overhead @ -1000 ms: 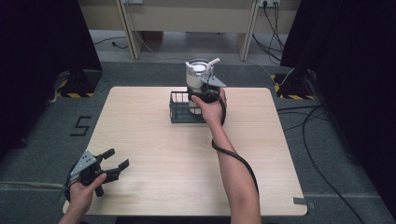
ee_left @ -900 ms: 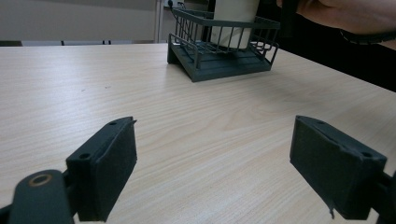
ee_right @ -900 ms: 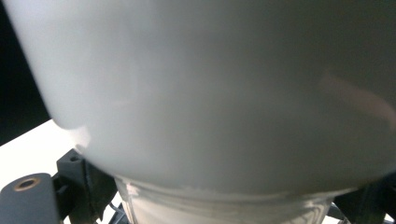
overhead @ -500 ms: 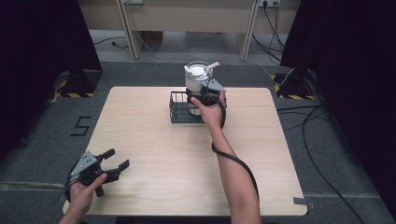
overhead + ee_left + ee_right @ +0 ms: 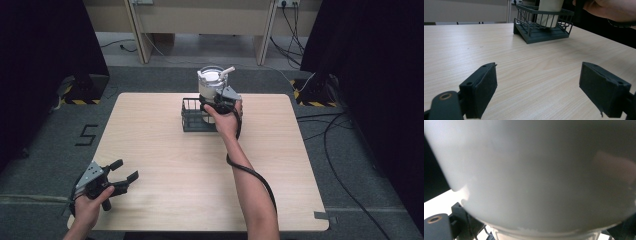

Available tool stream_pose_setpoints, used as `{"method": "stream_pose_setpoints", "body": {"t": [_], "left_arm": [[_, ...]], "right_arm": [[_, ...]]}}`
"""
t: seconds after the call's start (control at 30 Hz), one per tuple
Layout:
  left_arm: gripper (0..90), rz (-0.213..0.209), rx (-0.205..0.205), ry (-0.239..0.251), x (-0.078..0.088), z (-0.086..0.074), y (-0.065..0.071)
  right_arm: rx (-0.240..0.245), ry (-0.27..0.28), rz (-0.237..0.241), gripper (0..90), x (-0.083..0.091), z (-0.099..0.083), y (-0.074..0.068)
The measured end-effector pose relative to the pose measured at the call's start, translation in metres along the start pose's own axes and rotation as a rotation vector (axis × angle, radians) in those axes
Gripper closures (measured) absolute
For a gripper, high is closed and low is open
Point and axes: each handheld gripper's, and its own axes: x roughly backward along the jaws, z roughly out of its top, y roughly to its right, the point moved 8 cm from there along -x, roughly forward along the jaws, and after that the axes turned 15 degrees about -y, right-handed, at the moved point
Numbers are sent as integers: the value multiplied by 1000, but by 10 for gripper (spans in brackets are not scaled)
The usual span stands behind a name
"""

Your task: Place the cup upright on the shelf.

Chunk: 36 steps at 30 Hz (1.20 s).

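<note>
High view: above frame centre, the right gripper (image 5: 216, 104) clasps the white pot (image 5: 211, 83) over the dark wire basket (image 5: 192, 116); at lower left the left gripper (image 5: 121, 176) gapes. Left gripper view: the basket sits top centre. Right gripper view: white blur, probably the pot.

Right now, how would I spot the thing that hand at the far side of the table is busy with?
Start at the wooden table and look to its far edge, where a dark wire basket sits. Over it the right gripper holds a white pot. It is the one pale, round thing there, with a short handle sticking out sideways.
</note>
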Motion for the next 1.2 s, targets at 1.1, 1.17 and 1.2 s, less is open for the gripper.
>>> {"method": "stream_pose_setpoints", "body": {"t": [1.1,1.17,1.2], "left_arm": [[142,-4,-4,-2,-1,0,1],[141,-3,-3,-2,0,0,1],[142,-4,-3,-2,0,0,1]], "right_arm": [[-1,12,-24,85,12,-4,-2],[-2,13,-27,85,12,-5,-2],[0,16,-27,85,12,-5,-2]]}}
